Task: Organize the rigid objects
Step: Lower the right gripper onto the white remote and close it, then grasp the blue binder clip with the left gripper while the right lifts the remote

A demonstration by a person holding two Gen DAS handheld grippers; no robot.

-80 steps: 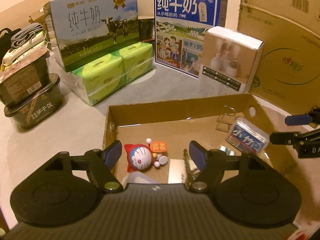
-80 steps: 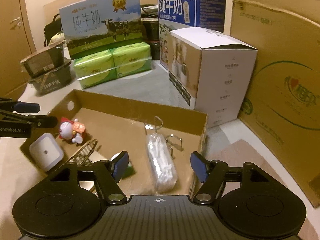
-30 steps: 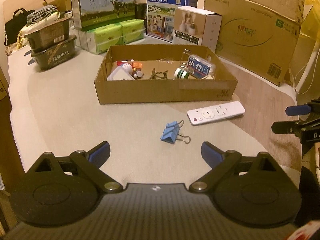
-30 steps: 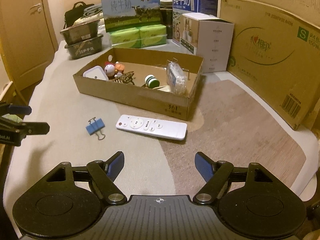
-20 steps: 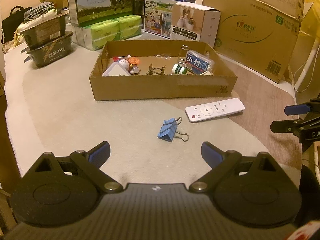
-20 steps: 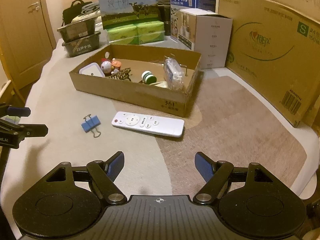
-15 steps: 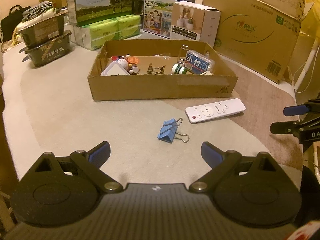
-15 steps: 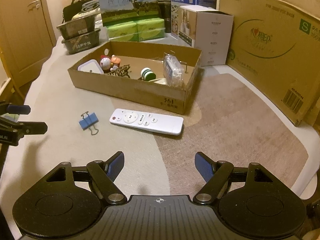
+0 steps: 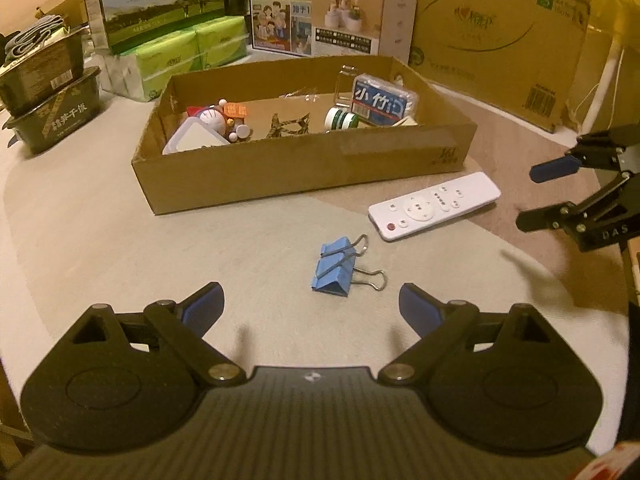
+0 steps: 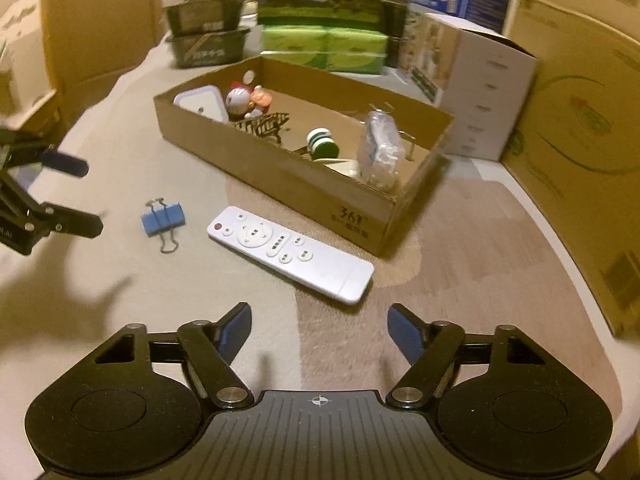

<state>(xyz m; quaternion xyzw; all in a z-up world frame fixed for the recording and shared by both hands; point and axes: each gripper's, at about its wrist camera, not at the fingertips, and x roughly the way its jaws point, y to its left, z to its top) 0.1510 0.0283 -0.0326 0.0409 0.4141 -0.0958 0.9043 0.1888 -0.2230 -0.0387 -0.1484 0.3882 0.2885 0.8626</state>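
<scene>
Reaching for the two loose items was, as I judge it, the step in hand, and both tools pointed down at them. In the left wrist view the left gripper point(image 9: 311, 307) stood at the lower centre with its jaws wide apart and closing a little; nothing was between them. The blue binder clip point(image 9: 335, 266) lay just above them, slightly right of centre, on the grey mat point(image 9: 120, 248). To do it well, I think the jaws should come down on both sides of the blue folded body, not on the thin wire handles, which would slip.

In the right wrist view the right gripper point(image 10: 319, 330) was at the lower centre, its jaws apart but closing, also empty. The white remote control point(image 10: 290, 254) lay just above them, in the middle of the frame, diagonal, with its red button at the upper left end. It is long and flat, so the jaws should take it across the narrow width near the middle; otherwise it may tip.

The clip was small, with two silver wire loops. The remote was smooth, with round grey buttons. Both lay near the front wall of the open cardboard box point(image 10: 280, 178), which already held a cat figurine point(image 10: 239, 100), a green and white bottle point(image 10: 322, 142) and other small things.
</scene>
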